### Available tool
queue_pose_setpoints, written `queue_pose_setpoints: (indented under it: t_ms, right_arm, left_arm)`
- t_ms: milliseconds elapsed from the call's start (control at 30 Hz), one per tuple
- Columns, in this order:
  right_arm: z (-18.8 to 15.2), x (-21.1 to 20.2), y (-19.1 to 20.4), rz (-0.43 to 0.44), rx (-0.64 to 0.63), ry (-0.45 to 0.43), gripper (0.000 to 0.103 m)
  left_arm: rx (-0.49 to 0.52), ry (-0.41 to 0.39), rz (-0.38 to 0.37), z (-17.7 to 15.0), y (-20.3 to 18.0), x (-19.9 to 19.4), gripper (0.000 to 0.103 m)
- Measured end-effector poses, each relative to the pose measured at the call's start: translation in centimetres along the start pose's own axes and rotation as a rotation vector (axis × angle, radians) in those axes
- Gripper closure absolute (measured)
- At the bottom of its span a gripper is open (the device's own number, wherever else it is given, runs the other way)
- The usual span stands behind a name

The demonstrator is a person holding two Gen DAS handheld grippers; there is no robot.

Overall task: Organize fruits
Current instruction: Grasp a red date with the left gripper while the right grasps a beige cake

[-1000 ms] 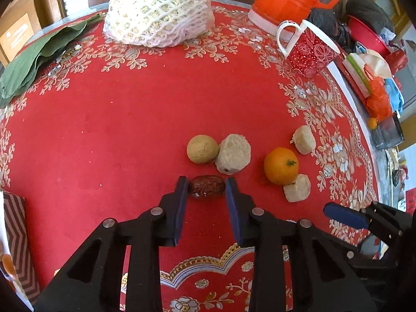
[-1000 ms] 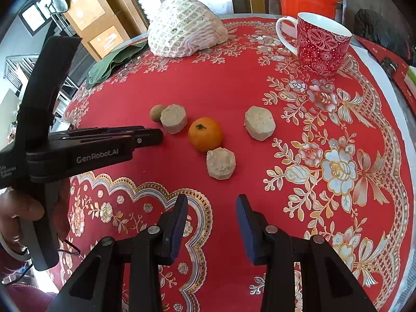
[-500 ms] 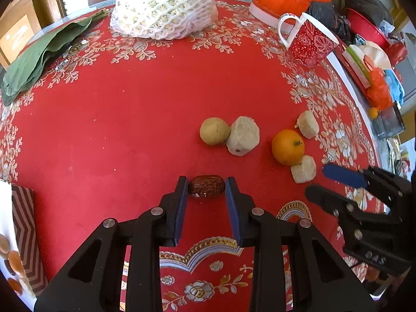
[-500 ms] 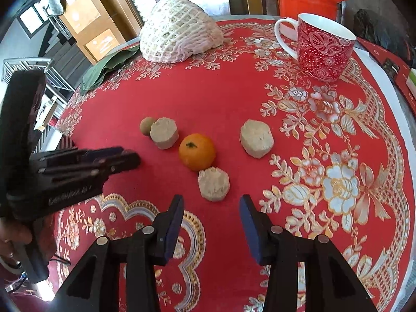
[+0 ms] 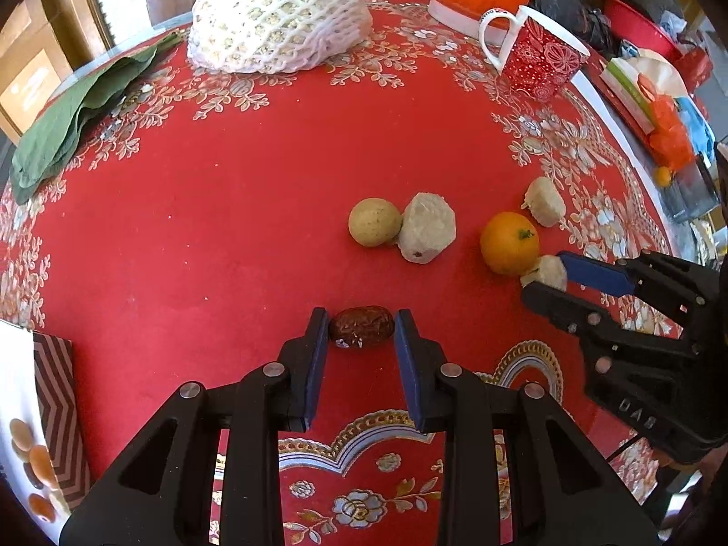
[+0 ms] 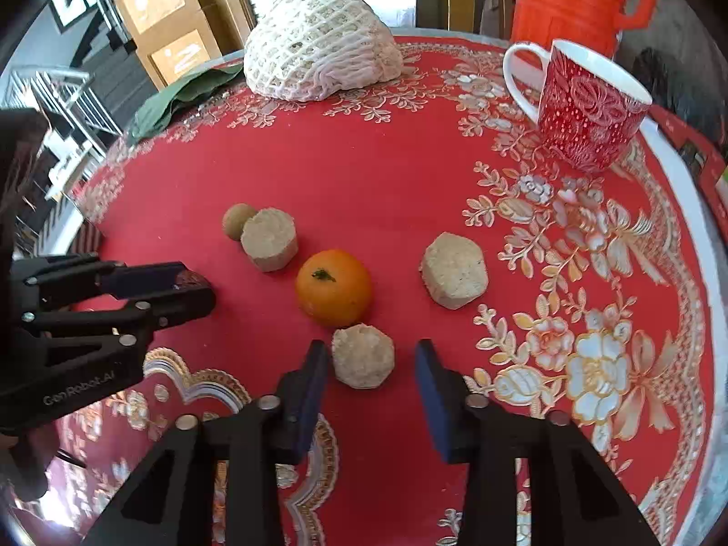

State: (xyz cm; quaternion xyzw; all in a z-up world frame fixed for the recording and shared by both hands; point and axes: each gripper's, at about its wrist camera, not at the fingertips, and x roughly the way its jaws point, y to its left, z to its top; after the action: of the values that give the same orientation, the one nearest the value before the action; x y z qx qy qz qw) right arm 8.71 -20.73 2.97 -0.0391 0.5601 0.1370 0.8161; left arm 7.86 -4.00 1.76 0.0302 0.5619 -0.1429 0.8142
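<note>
My left gripper (image 5: pixel 361 327) is shut on a dark red date (image 5: pixel 361 326), held above the red tablecloth (image 5: pixel 227 227); it also shows in the right wrist view (image 6: pixel 182 291). My right gripper (image 6: pixel 369 355) is open, its jaws on either side of a pale peeled chunk (image 6: pixel 362 356), not touching it. An orange (image 6: pixel 333 286) sits just beyond, with two more pale chunks (image 6: pixel 269 239) (image 6: pixel 454 270) and a small tan round fruit (image 6: pixel 237 220). In the left wrist view I see the orange (image 5: pixel 509 242), tan fruit (image 5: pixel 374 221) and the right gripper (image 5: pixel 553 280).
A white foam net mound (image 6: pixel 318 63), green leaves (image 5: pixel 77 113), a red patterned mug (image 6: pixel 587 111) and an orange pitcher (image 6: pixel 573 0) stand at the back. A patterned box (image 5: pixel 50 409) lies at the left edge. Clutter lines the right table edge (image 5: pixel 655 104).
My right gripper has moved forward so its open jaws now flank the near pale chunk. My left gripper has pulled back and up, still holding the date.
</note>
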Motion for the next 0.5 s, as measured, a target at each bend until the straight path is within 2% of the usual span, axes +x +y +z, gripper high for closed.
queue_pose_setpoints:
  t_ms: [33, 233, 500]
  right_arm:
    - [0.0, -0.1, -0.1, 0.006, 0.003, 0.0, 0.077]
    - [-0.5, -0.5, 0.1, 0.023, -0.005, 0.026, 0.077]
    - [-0.8, -2.2, 2.8, 0.056, -0.044, 0.015, 0.077]
  left_arm:
    - [-0.001, -0.002, 0.0, -0.1, 0.0, -0.1, 0.075]
    - [-0.049, 0.011, -0.013, -0.5, 1.3, -0.7, 0.075]
    - [-0.106, -0.011, 0.033, -1.9, 3.4, -3.6, 0.075]
